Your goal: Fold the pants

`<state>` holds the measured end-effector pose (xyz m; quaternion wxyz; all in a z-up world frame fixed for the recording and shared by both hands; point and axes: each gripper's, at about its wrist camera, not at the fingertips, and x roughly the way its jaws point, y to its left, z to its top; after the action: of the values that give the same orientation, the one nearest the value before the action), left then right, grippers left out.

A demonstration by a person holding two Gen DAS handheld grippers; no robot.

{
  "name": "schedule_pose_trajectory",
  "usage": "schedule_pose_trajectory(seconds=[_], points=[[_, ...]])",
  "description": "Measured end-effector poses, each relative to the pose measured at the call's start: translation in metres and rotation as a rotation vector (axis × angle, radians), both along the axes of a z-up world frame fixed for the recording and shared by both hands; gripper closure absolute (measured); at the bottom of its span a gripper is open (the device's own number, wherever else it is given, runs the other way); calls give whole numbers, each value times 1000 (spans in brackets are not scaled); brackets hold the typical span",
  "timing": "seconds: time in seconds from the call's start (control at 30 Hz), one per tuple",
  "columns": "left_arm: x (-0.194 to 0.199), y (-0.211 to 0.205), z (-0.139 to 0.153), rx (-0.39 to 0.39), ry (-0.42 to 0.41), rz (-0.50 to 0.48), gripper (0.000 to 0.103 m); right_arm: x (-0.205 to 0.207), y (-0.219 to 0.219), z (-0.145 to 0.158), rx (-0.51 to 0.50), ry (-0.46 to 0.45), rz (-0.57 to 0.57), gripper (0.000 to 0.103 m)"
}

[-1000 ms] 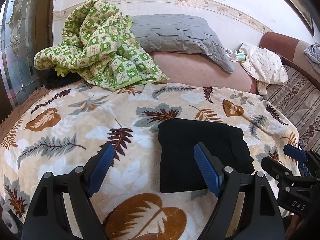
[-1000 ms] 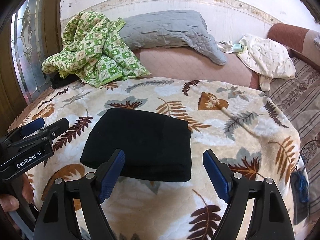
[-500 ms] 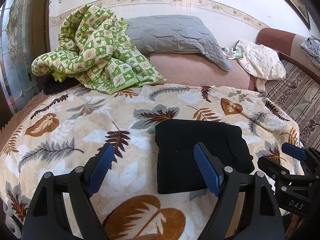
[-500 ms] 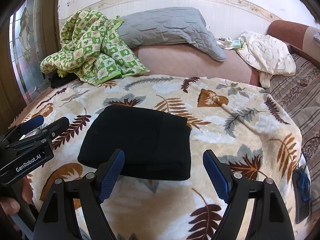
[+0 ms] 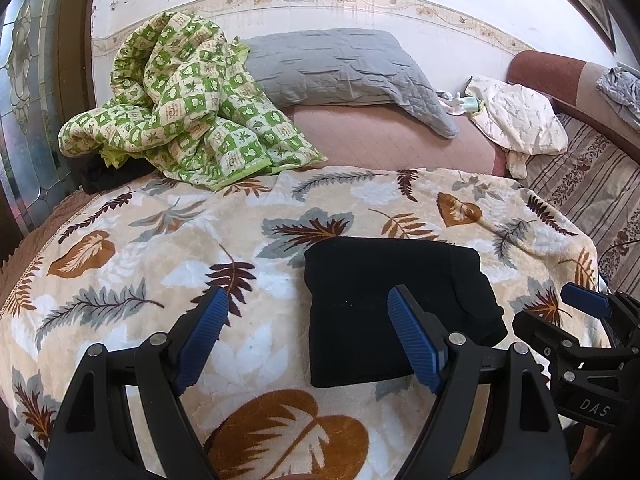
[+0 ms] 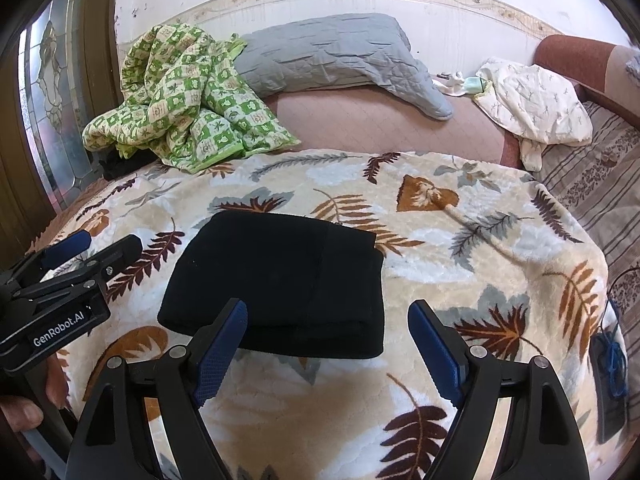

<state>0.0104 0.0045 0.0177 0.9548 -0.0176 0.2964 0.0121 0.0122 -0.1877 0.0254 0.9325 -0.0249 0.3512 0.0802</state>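
Observation:
The black pants (image 5: pixel 384 304) (image 6: pixel 280 280) lie folded into a compact rectangle on the leaf-patterned blanket (image 5: pixel 160 248) (image 6: pixel 480 248). My left gripper (image 5: pixel 308 332) hovers open near the pants' left edge, nothing between its blue pads (image 5: pixel 414 344). My right gripper (image 6: pixel 328 340) also stands open above the front edge of the pants, holding nothing. Each gripper shows at the side of the other's view: the right gripper (image 5: pixel 576 312), the left gripper (image 6: pixel 80 256).
At the back lie a green checked quilt (image 5: pixel 184 100), a grey pillow (image 5: pixel 340 68) and a cream cloth (image 5: pixel 520 120). A striped cover (image 5: pixel 600 184) lies on the right, where a blue cord (image 6: pixel 612 360) hangs off the bed. A wood-framed glass door (image 6: pixel 52 100) stands left.
The views tilted slightly; both grippers stay open and in place, and the folded pants lie unchanged.

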Motion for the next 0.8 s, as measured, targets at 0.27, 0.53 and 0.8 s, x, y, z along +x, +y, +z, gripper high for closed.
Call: schedule_pose_trajectory(seconds=[0.27,0.53,0.8], points=[[1,-2,-2,0,6,-2,20,0,-1,-2,4,11,6,19],[3,-4,-4,-3,13,-6,20,1,-2,-5,2,18,4,19],[5,-5,-7,-1,18,-9,20,4,-3,-6,1,23,1,19]])
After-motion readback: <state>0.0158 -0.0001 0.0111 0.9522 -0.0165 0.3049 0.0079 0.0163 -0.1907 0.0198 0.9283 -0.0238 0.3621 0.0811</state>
